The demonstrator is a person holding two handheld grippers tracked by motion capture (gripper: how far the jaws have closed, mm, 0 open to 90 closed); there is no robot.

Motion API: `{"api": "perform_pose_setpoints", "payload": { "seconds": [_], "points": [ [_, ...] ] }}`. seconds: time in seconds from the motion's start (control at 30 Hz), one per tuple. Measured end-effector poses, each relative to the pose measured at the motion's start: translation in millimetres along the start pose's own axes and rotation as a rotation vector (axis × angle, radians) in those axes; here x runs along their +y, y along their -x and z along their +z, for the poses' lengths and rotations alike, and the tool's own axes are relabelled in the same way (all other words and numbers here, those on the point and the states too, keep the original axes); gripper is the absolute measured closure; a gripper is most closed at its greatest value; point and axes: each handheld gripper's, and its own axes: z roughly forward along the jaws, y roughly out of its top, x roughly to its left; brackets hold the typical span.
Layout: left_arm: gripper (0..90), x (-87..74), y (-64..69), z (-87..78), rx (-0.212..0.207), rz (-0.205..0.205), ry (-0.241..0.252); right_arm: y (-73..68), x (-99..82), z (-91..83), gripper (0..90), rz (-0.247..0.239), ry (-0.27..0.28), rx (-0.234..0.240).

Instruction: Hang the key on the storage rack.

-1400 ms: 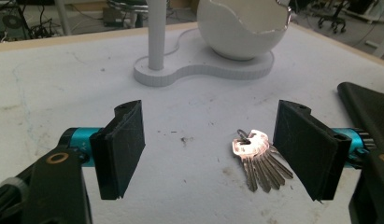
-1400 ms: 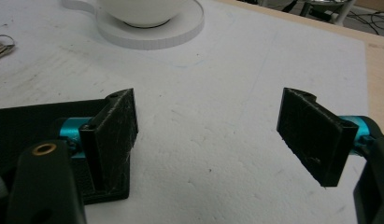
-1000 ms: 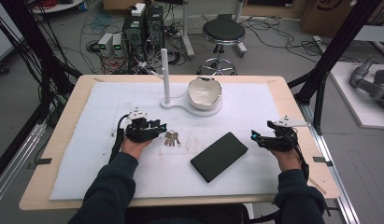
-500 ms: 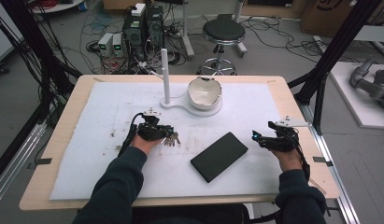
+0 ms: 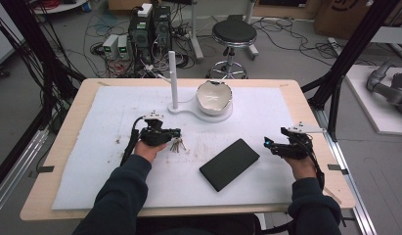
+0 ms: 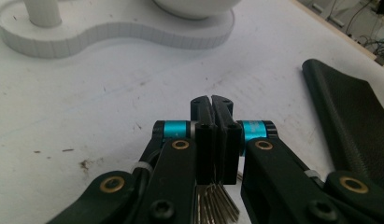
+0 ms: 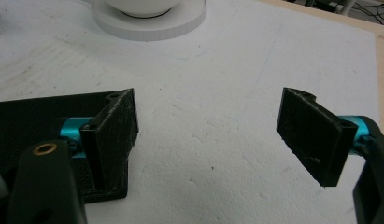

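Left gripper (image 6: 212, 105) has just been closing, jaws now pinching a bunch of metal keys (image 6: 216, 203). Right gripper (image 7: 207, 123) jaws spread, beside black rectangular wallet (image 5: 230, 164).

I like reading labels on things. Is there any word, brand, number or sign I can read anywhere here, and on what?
None can be read.
Cardboard box at the top right of the high view: dark printing, too blurred to read.
Black wallet, keys, white bowl and both tongs: no writing that shows.
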Motion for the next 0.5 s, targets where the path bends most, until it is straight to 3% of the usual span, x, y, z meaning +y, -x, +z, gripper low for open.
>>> {"api": "perform_pose_setpoints", "payload": {
  "seconds": [0.17, 0.27, 0.5],
  "points": [
    [87.7, 8.4, 0.6, -17.2, 0.015, 0.003, 0.094, -0.3, 0.1, -0.4, 20.9, 0.003, 0.0, 0.0],
    [87.8, 18.1, 1.0, -28.0, 0.023, 0.018, 0.122, -0.1, 0.1, -0.4, 20.9, 0.005, 0.0, 0.001],
    [87.9, 58.5, -0.5, -56.0, 0.043, 0.051, 0.206, -0.7, 0.9, -0.4, 20.9, -0.002, 0.019, 0.02]
  ]
}}
